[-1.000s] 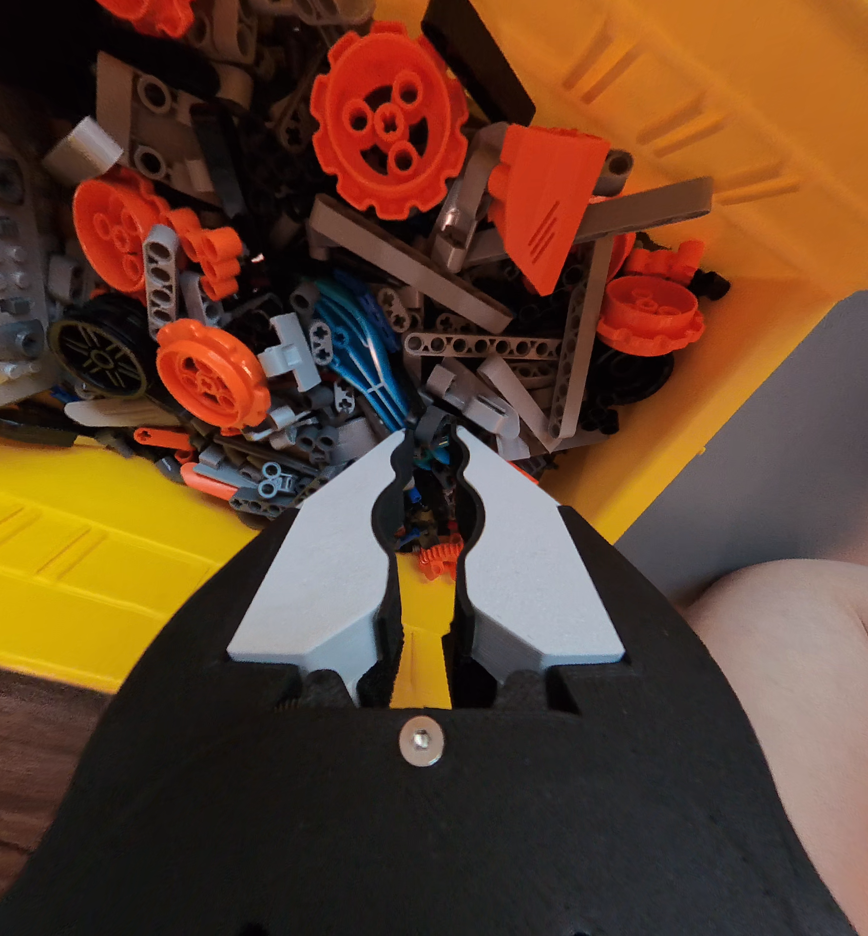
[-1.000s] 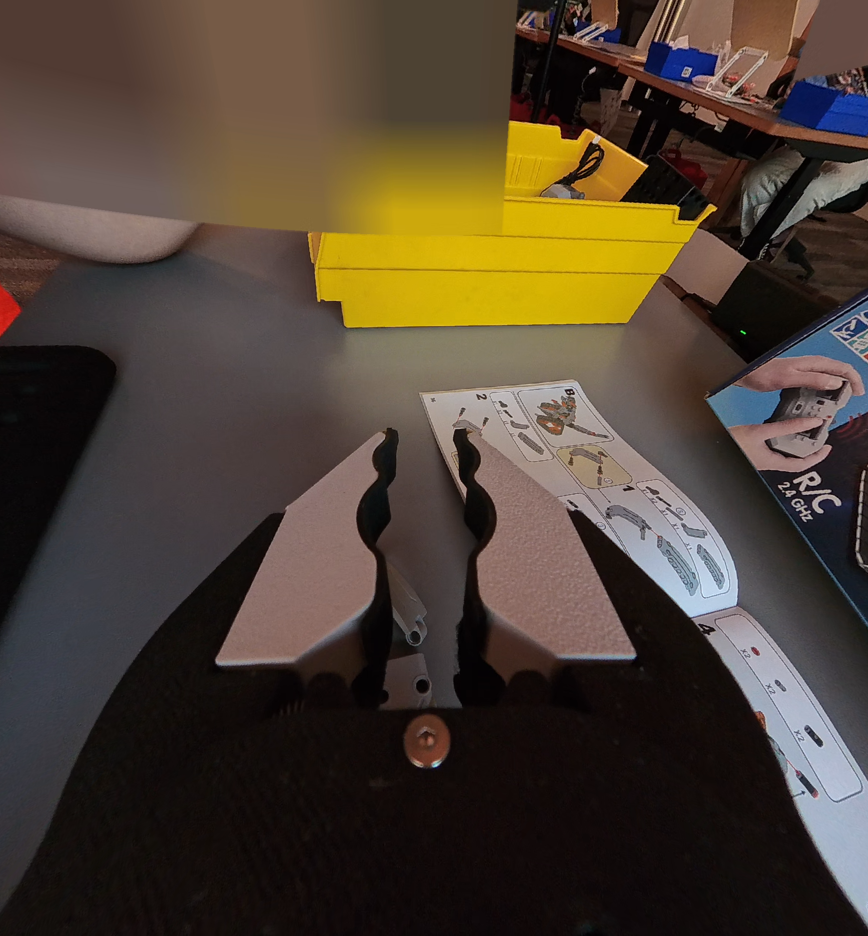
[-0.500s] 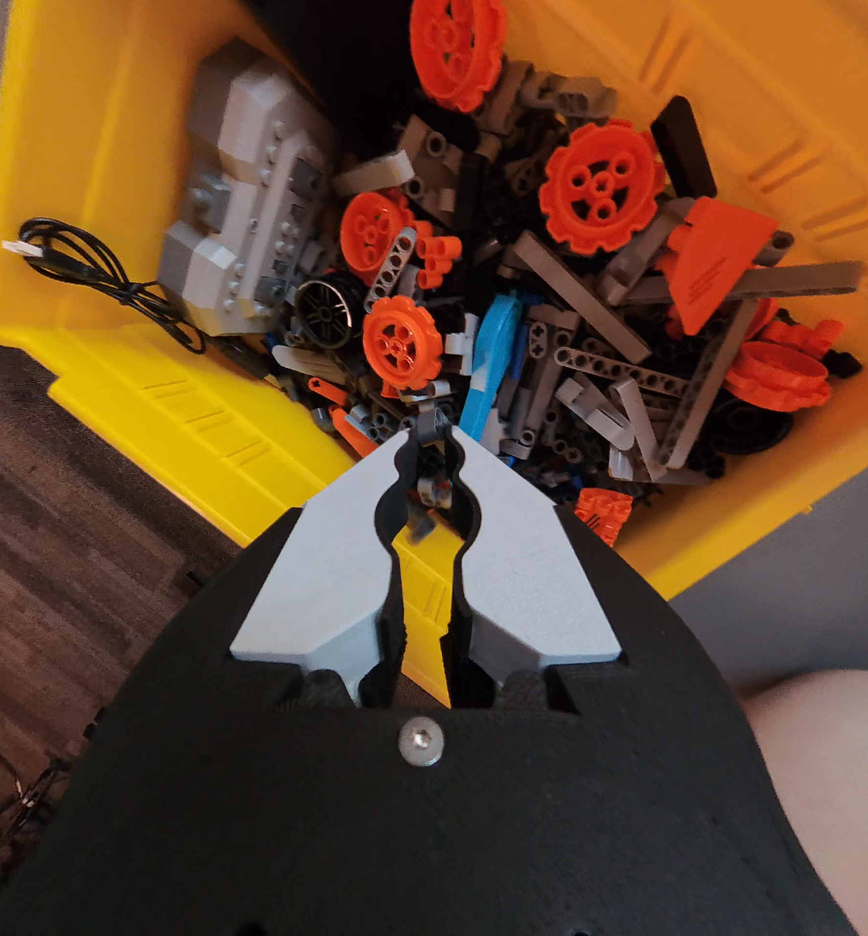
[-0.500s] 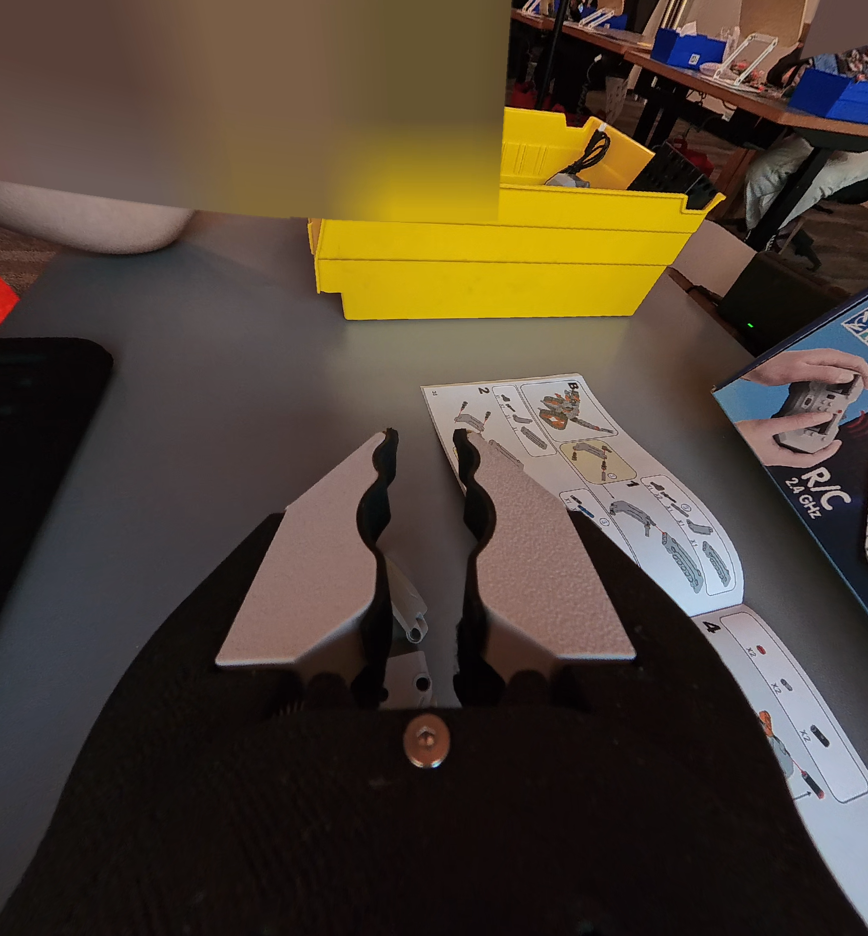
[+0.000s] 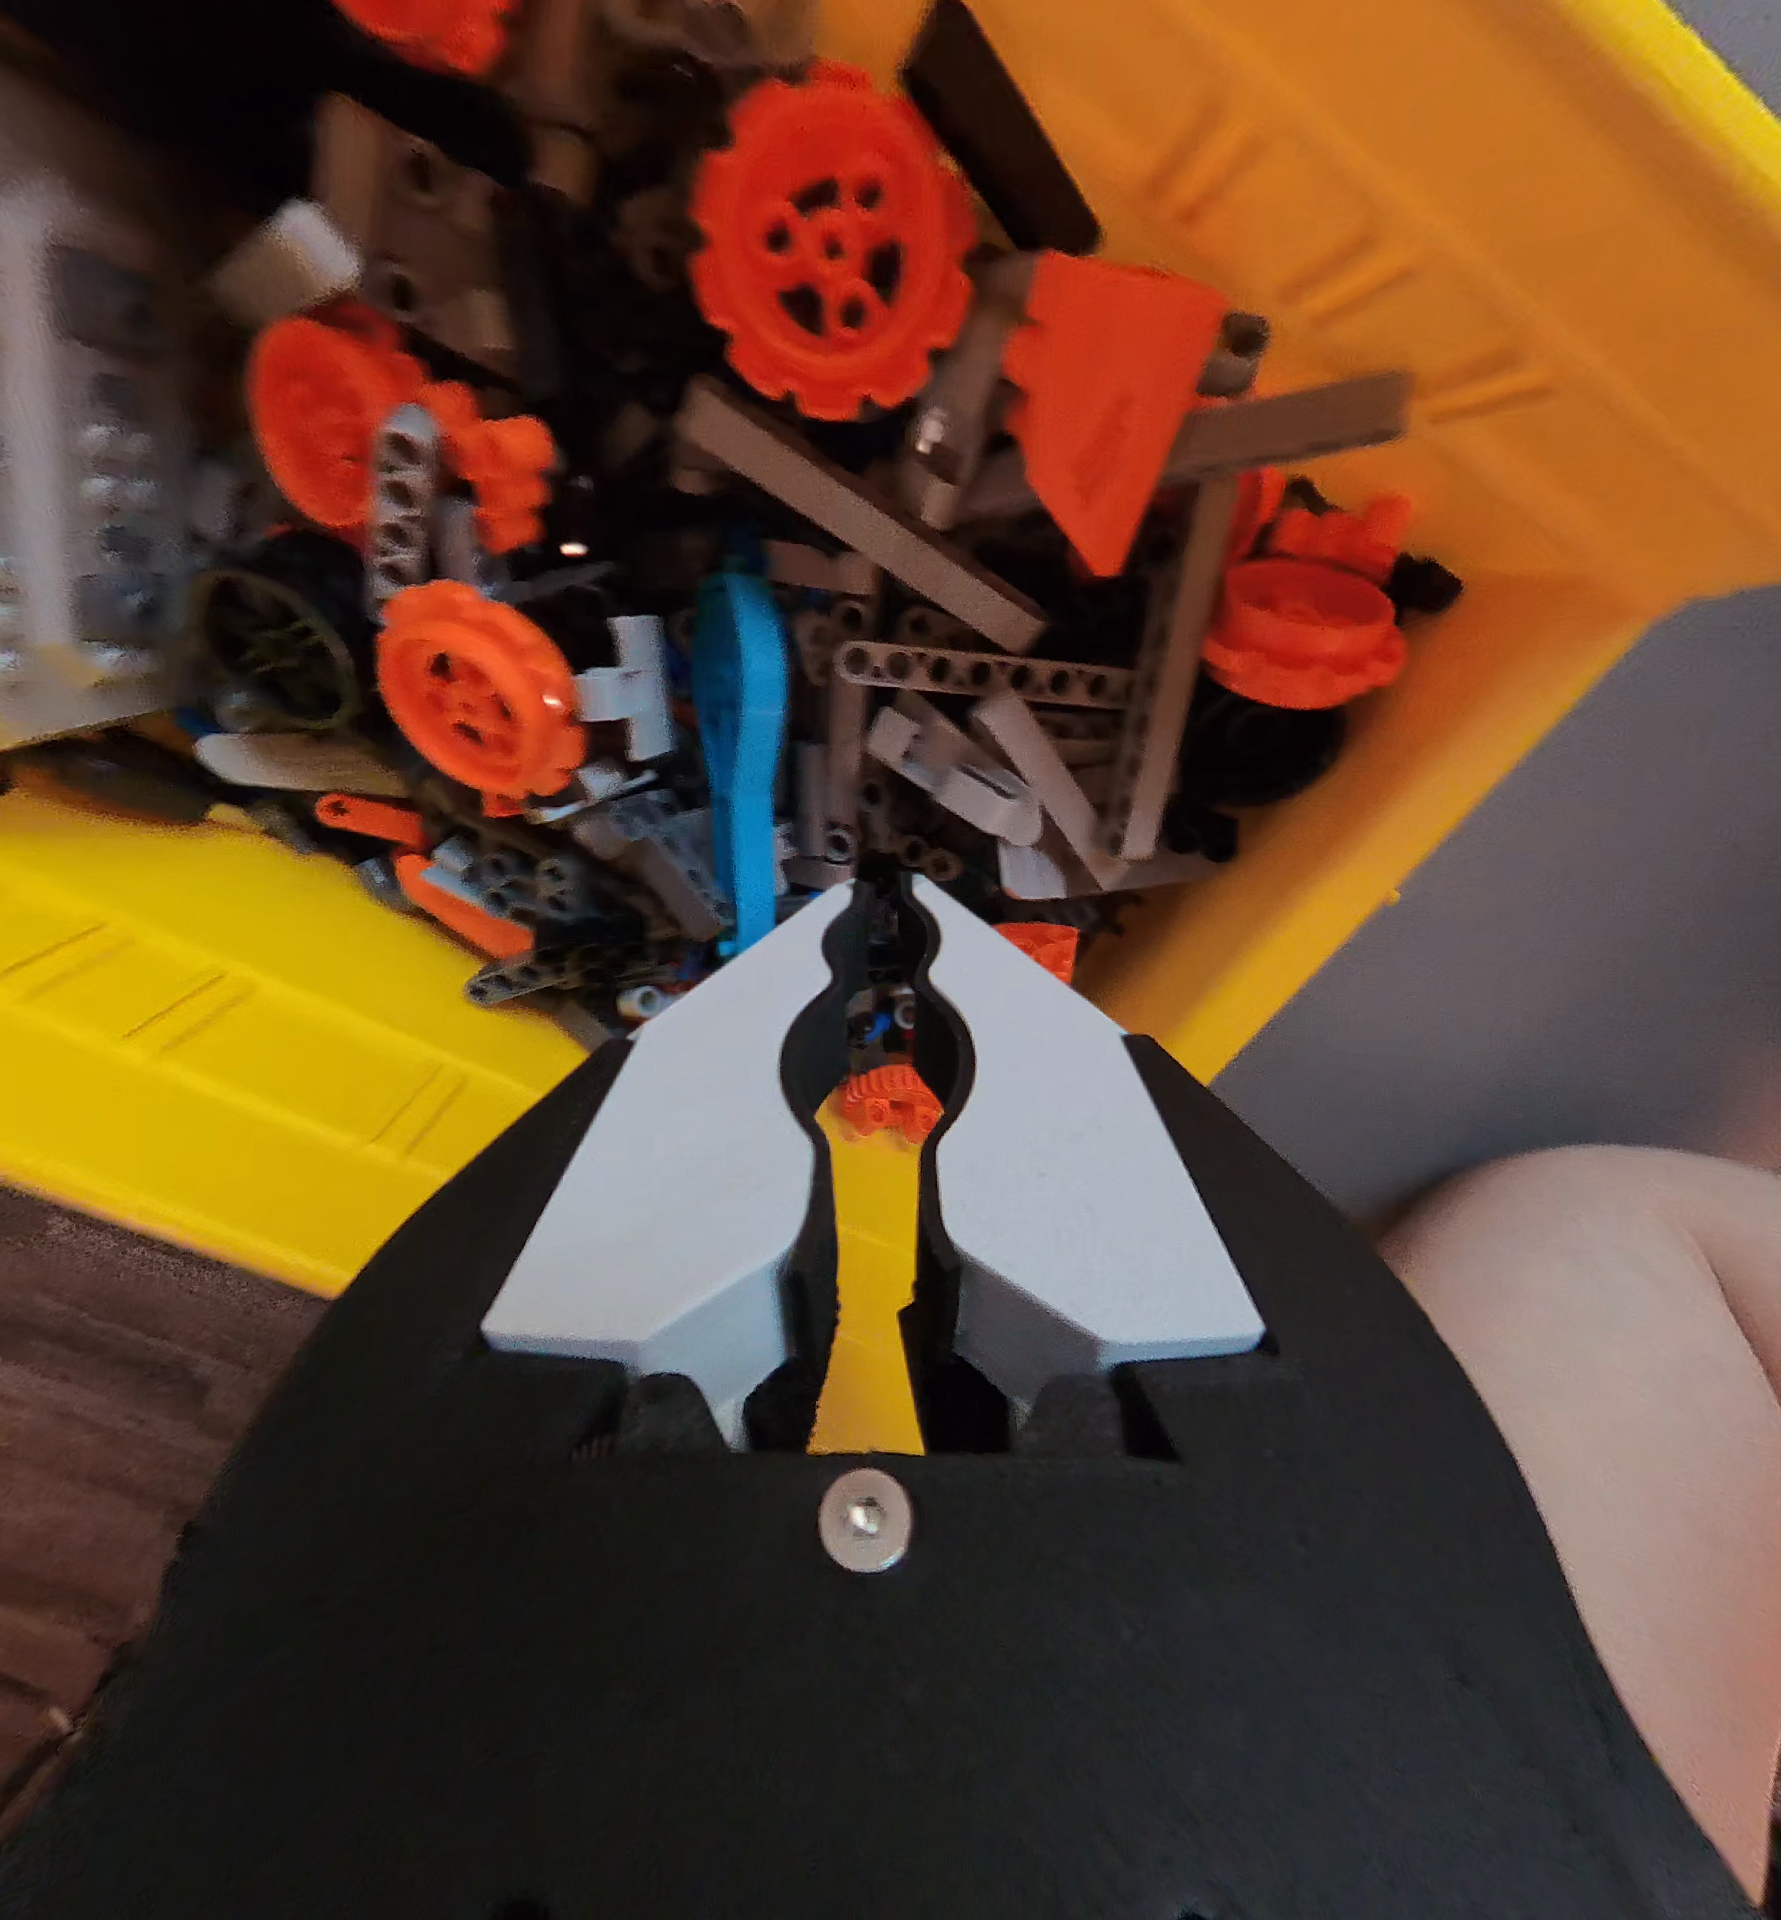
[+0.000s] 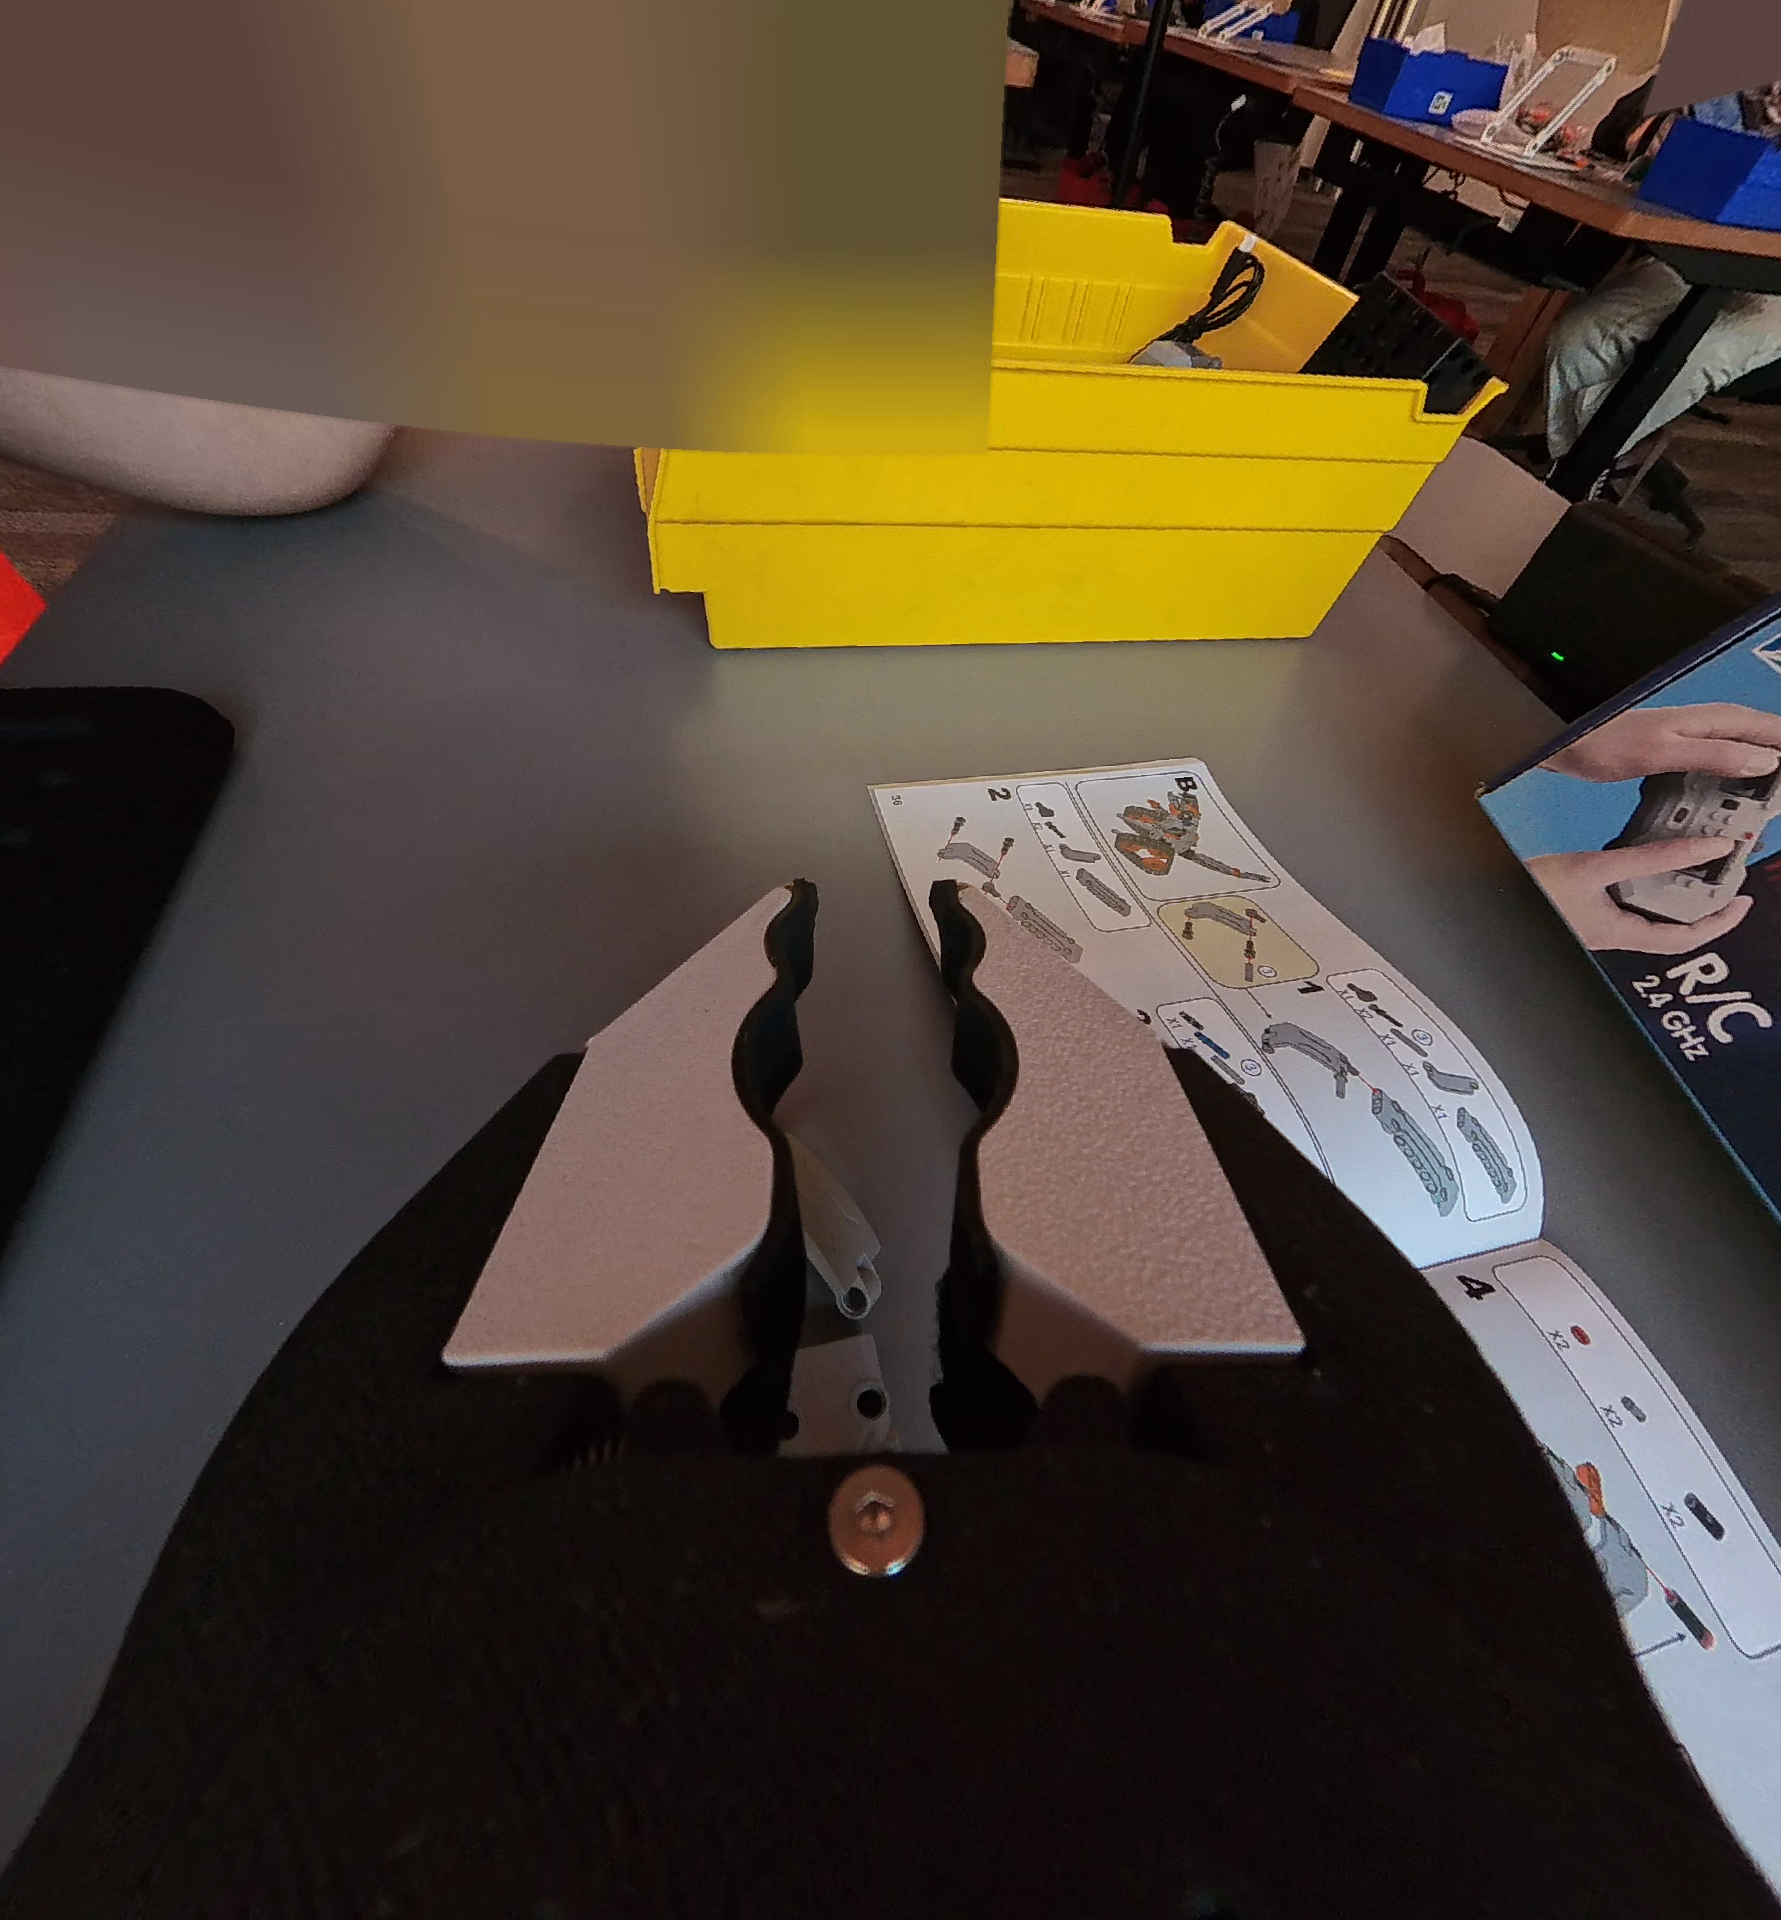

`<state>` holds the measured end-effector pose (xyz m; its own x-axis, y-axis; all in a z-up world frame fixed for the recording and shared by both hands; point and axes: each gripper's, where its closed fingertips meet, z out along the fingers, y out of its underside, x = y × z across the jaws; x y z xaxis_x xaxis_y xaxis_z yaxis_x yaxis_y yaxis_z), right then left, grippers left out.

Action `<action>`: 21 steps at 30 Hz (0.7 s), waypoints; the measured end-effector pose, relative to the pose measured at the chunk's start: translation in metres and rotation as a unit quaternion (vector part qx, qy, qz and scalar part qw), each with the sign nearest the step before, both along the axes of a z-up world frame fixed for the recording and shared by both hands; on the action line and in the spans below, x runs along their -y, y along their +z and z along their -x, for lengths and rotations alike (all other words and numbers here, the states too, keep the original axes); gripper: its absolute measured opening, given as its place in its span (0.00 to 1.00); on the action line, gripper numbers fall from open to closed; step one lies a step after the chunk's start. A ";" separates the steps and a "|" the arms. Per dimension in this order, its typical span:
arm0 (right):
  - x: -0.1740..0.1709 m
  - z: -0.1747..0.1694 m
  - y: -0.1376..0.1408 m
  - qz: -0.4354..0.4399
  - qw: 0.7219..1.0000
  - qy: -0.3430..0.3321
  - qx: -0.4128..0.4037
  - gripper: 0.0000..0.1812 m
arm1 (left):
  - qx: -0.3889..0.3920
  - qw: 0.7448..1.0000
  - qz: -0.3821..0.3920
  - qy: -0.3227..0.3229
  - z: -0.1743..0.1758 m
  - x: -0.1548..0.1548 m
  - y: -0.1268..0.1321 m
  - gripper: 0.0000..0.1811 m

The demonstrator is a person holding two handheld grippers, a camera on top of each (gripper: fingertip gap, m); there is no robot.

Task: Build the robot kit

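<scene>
In the left wrist view my left gripper (image 5: 891, 896) is down in a yellow bin (image 5: 1385, 312) full of loose building pieces. Its tips are pressed almost together at the near edge of the pile, next to a long blue piece (image 5: 746, 727). Something thin and dark sits between the tips, but I cannot make it out. A small orange gear (image 5: 881, 1107) shows through the gap lower down. My right gripper (image 6: 875, 894) is open and empty just above the grey table (image 6: 450, 831). Light grey pieces (image 6: 844, 1273) lie under it, between the finger bases.
The bin holds orange toothed wheels (image 5: 829, 244), grey beams (image 5: 979, 675) and a grey control unit (image 5: 24, 468). On the table are the same bin (image 6: 1021, 540), an open instruction booklet (image 6: 1229, 987), a blue box (image 6: 1696, 883) and a black mat (image 6: 34, 935). A person's arm (image 5: 1592, 1403) is at the right. Spacing between my two grippers at the tips: around 30 centimetres. The small orange gear (image 5: 881, 1107) is about 9 centimetres from my left fingertips.
My left gripper was lifted back from the bin with a small grey piece at its tips. It has now dropped into the pile again with the tips closed tighter. The right gripper barely moved.
</scene>
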<state>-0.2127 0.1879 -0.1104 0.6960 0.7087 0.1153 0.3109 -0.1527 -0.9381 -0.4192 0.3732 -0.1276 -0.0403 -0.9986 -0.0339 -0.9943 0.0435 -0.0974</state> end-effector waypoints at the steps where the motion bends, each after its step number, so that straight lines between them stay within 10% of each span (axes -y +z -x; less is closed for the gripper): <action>1: 0.000 0.000 0.000 0.000 1.000 0.000 0.000 0.13 | -0.008 1.000 0.004 -0.010 0.001 0.003 -0.003 0.02; 21: 0.003 -0.002 0.003 -0.003 1.000 0.002 0.003 0.12 | -0.080 0.995 0.060 0.016 0.007 0.001 -0.032 0.02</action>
<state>-0.2102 0.1849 -0.1076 0.6929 0.7103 0.1242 0.3172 -0.1456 -0.9371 -0.4257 0.3720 -0.1596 -0.0029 -0.9959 0.0906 -0.9982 0.0083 0.0599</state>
